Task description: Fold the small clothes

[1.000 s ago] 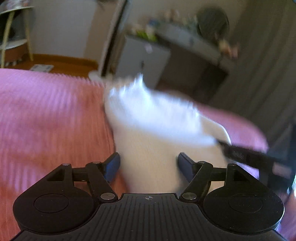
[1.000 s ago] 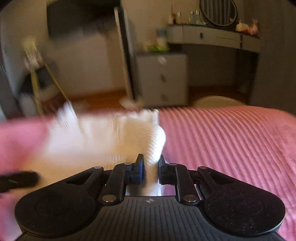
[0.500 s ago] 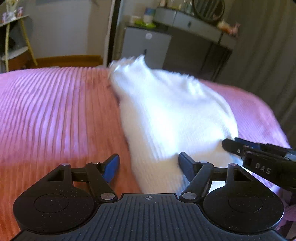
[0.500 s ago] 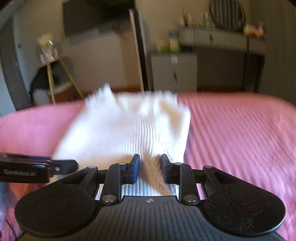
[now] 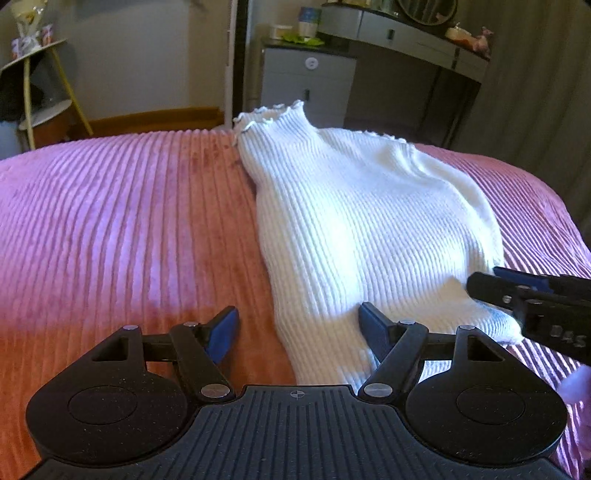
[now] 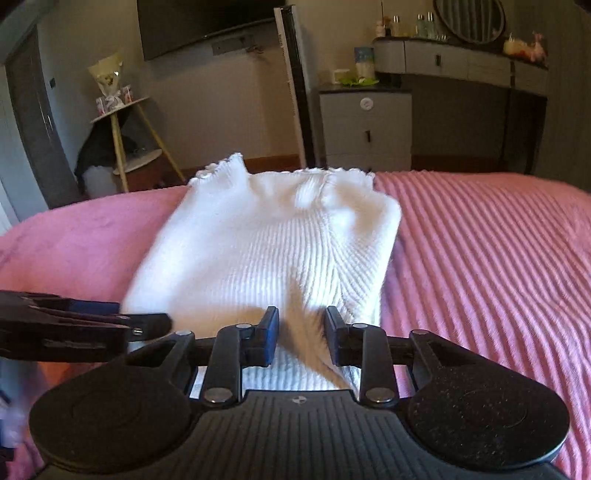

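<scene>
A white ribbed knit garment (image 5: 362, 221) lies flat on the pink ribbed bedspread (image 5: 129, 221), frilled hem at the far end. The left gripper (image 5: 299, 328) has its jaws wide apart, straddling the garment's near left edge without pressing it. The right wrist view shows the right gripper (image 6: 301, 325) over the near edge, jaws opening, cloth between them but not pinched. Only that view takes in the wall-mounted screen (image 6: 207, 26); only the left view shows the garment's left edge against bare bedspread

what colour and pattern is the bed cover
Pink bed cover with raised corduroy-like ribs, clearest in the right wrist view.
</scene>
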Action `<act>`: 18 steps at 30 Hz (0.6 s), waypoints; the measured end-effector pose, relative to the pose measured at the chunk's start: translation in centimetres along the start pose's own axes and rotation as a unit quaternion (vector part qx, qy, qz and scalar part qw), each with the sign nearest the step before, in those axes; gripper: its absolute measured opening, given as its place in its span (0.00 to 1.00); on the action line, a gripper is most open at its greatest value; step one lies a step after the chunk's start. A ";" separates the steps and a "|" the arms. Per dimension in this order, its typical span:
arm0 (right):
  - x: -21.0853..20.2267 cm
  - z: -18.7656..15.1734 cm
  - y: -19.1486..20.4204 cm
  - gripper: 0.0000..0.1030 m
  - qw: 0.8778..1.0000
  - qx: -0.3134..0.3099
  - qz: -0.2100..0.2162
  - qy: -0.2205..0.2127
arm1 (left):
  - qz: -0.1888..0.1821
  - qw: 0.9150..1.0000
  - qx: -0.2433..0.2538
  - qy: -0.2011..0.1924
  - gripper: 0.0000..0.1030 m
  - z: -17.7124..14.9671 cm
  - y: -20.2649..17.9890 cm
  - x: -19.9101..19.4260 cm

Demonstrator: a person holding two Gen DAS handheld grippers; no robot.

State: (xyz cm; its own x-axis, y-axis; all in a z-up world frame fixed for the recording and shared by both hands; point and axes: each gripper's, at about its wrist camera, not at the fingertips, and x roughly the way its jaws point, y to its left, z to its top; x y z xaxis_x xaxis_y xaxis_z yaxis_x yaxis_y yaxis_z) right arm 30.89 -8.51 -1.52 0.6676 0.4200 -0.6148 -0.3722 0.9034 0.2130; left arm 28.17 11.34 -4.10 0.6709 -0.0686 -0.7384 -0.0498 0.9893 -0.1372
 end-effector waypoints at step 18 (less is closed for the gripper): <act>-5.5 -2.0 -2.0 0.65 0.996 -0.050 -0.076 -0.001 | 0.084 0.996 0.008 0.005 0.84 -1.3 0.3 -3.9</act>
State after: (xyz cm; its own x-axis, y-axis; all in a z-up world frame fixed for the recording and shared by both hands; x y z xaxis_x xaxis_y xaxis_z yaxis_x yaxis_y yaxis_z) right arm 26.72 -12.81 -0.10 0.7219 0.2797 -0.6329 -0.3292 0.9434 0.0413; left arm 24.62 11.78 -2.10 0.6467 0.0966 -0.7566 -0.1493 0.9888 -0.0013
